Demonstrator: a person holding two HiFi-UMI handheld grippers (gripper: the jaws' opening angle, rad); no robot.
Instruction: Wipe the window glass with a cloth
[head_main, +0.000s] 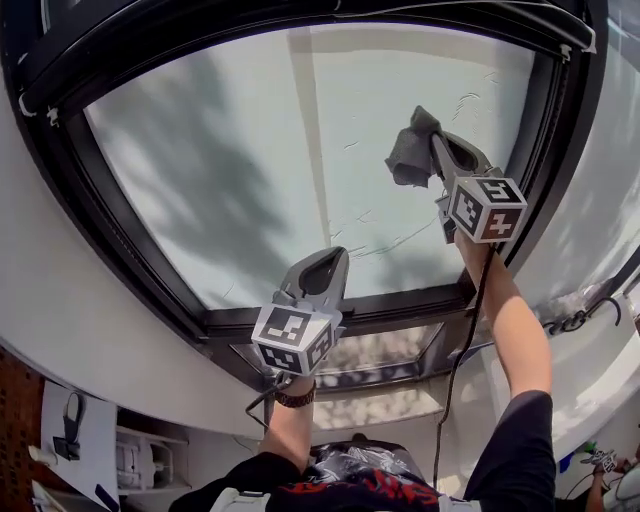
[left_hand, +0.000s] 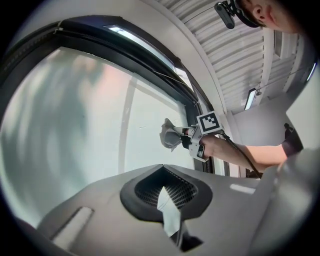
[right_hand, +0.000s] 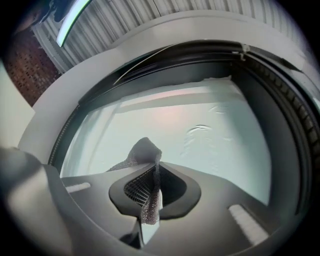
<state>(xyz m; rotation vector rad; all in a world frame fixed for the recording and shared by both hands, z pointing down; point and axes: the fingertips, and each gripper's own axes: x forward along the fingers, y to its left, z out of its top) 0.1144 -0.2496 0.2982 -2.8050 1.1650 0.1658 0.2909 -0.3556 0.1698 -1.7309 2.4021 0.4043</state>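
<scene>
The window glass (head_main: 300, 150) fills the upper head view inside a black frame (head_main: 130, 250). My right gripper (head_main: 432, 140) is raised at the pane's upper right, shut on a grey cloth (head_main: 410, 150) that bunches out past its tips toward the glass. In the right gripper view the cloth (right_hand: 145, 152) is pinched between the jaws, with smear streaks (right_hand: 200, 132) on the glass beyond. My left gripper (head_main: 325, 262) is low by the pane's bottom edge, shut, holding nothing. The left gripper view shows the cloth (left_hand: 169, 136) and right gripper (left_hand: 177, 134) against the glass (left_hand: 75, 115).
A smaller lower pane (head_main: 380, 350) sits under the black crossbar (head_main: 400, 305). A black cable (head_main: 460, 350) hangs from the right gripper along the forearm. White wall surrounds the frame. A shelf with small items (head_main: 130, 460) is at lower left.
</scene>
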